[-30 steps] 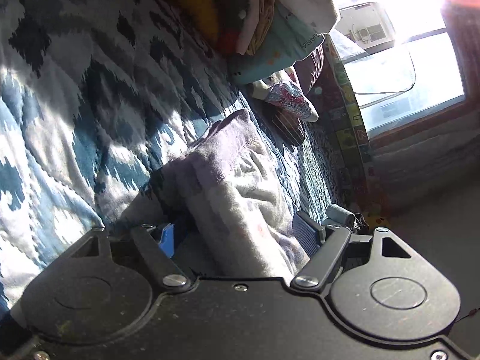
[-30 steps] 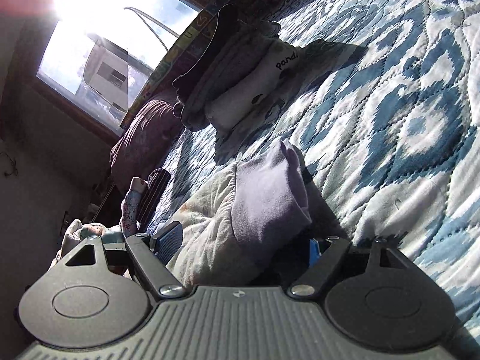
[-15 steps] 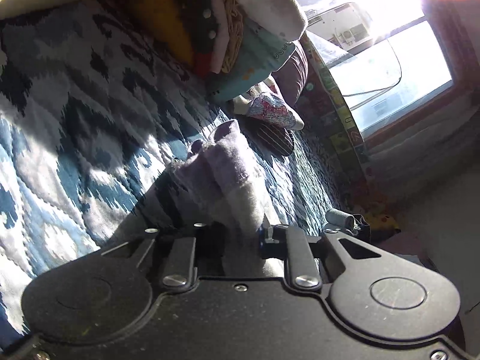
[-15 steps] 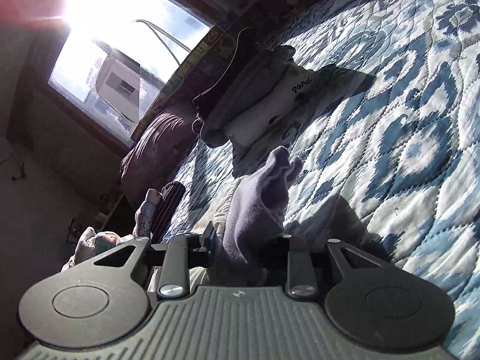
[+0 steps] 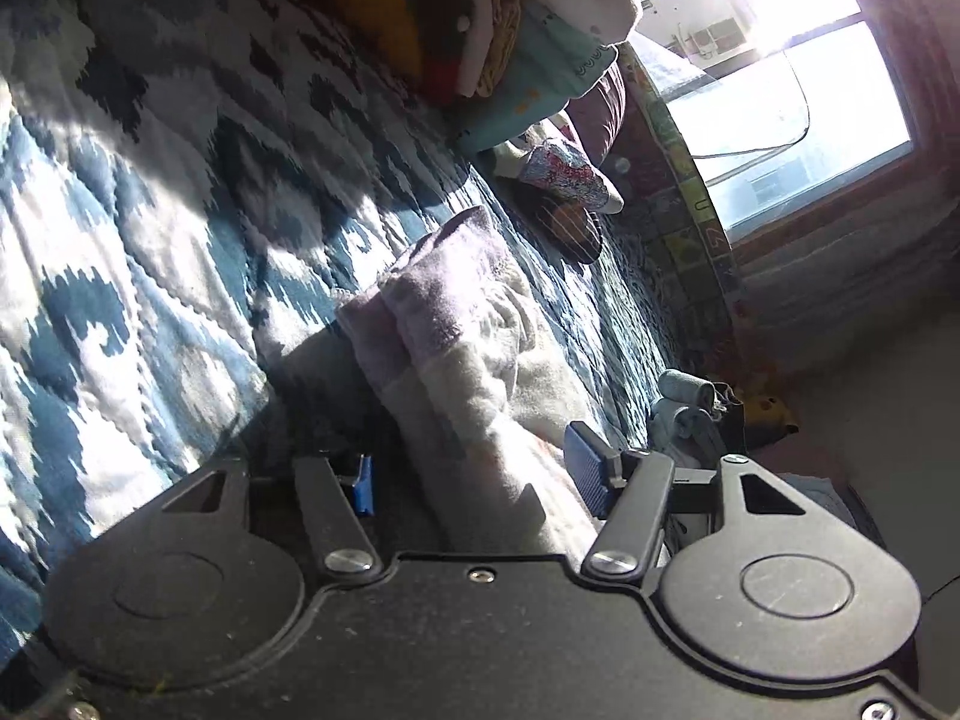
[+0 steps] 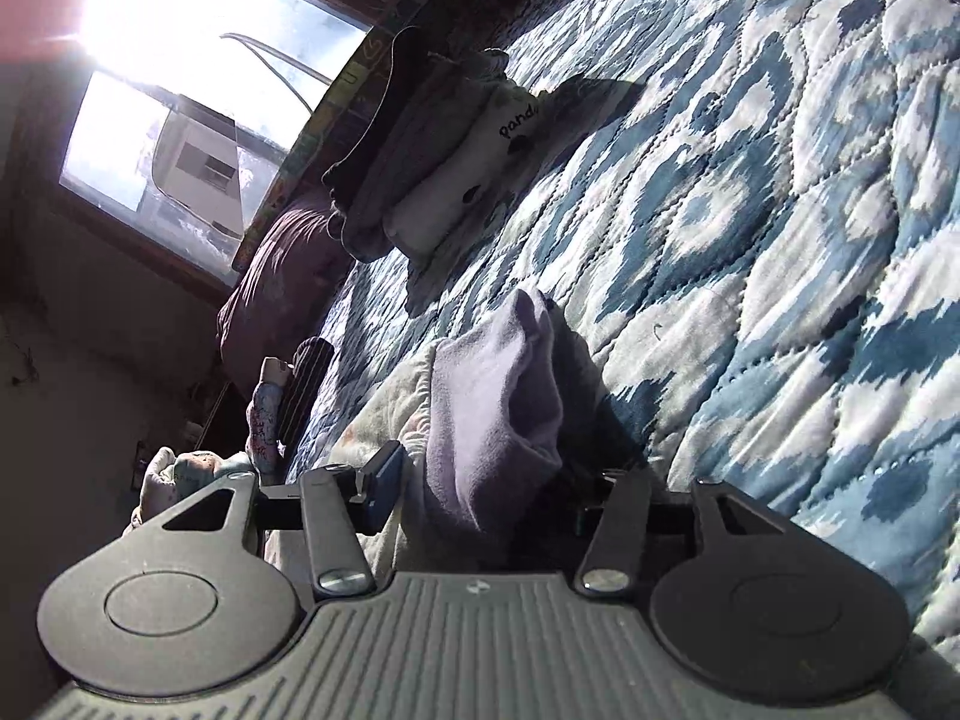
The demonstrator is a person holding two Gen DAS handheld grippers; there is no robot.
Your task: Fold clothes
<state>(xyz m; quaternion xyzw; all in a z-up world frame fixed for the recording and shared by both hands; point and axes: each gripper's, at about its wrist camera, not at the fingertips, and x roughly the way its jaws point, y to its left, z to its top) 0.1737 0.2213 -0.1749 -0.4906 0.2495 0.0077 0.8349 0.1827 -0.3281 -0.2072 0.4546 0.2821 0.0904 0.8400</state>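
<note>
A small cream fleece garment with a lilac band [image 5: 456, 300] lies bunched on the blue-and-white quilt [image 5: 120, 252]. My left gripper [image 5: 477, 474] is open, its blue pads wide apart on either side of the cloth. In the right wrist view the lilac end of the same garment [image 6: 492, 396] rises between the fingers of my right gripper [image 6: 492, 489], which is open too. Whether either pad touches the cloth is unclear. The garment's near part is hidden behind both gripper bodies.
A stack of folded clothes [image 5: 510, 42] sits on the quilt above the garment in the left view. A second pile, with a white "panda" piece [image 6: 456, 180], lies near the bed edge. Small patterned items [image 5: 564, 180] and a bright window [image 5: 780, 90] are beyond.
Both grippers were open a second ago, shut on the garment's lilac end half a second ago, and have opened wide again. The cloth has settled back onto the quilt.
</note>
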